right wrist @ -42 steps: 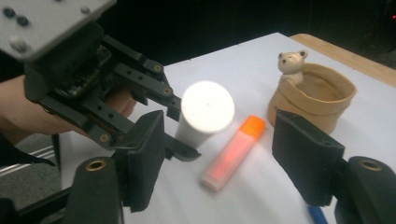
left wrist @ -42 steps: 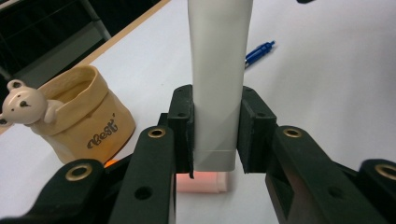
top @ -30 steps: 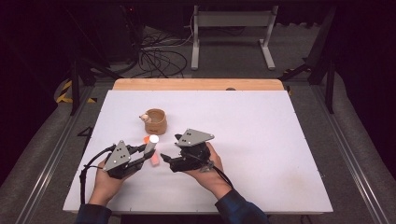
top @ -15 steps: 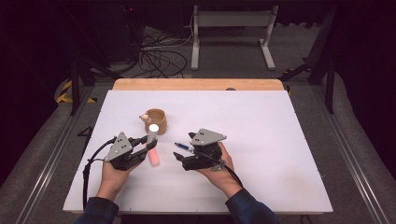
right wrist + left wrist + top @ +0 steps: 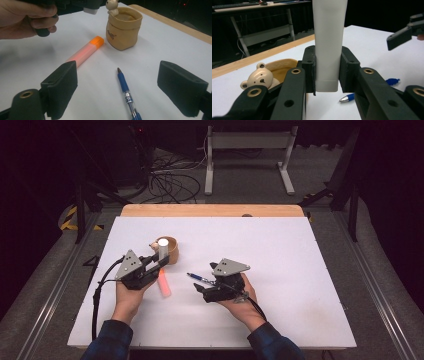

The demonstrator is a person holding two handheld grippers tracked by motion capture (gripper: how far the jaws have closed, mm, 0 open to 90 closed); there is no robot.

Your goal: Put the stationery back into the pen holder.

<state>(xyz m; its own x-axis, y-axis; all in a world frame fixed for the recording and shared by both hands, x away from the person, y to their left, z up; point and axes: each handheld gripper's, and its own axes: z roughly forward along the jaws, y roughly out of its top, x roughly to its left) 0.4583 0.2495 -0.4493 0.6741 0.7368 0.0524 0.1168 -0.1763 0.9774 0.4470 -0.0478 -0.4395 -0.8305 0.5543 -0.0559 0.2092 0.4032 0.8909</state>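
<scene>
My left gripper (image 5: 159,259) (image 5: 327,71) is shut on a white tube (image 5: 329,37) (image 5: 163,249), held upright just in front of a tan pouch-shaped cup (image 5: 169,250) (image 5: 123,27) with a small bear figure (image 5: 258,77) (image 5: 111,6) on its rim. An orange highlighter (image 5: 163,282) (image 5: 85,51) lies on the white table (image 5: 280,250) below the left gripper. A blue pen (image 5: 199,277) (image 5: 127,93) (image 5: 347,97) lies between the two grippers. My right gripper (image 5: 200,290) (image 5: 120,92) is open, its jaws wide apart on either side of the pen, nothing between them.
A wooden strip (image 5: 212,210) runs along the table's far edge. Beyond it are cables (image 5: 170,180) and a metal stand (image 5: 247,150) on the floor. The table's right half is bare white surface.
The two grippers moved apart. The left gripper carried the white tube up toward the cup. The right gripper moved right and let go; the highlighter and pen now lie on the table.
</scene>
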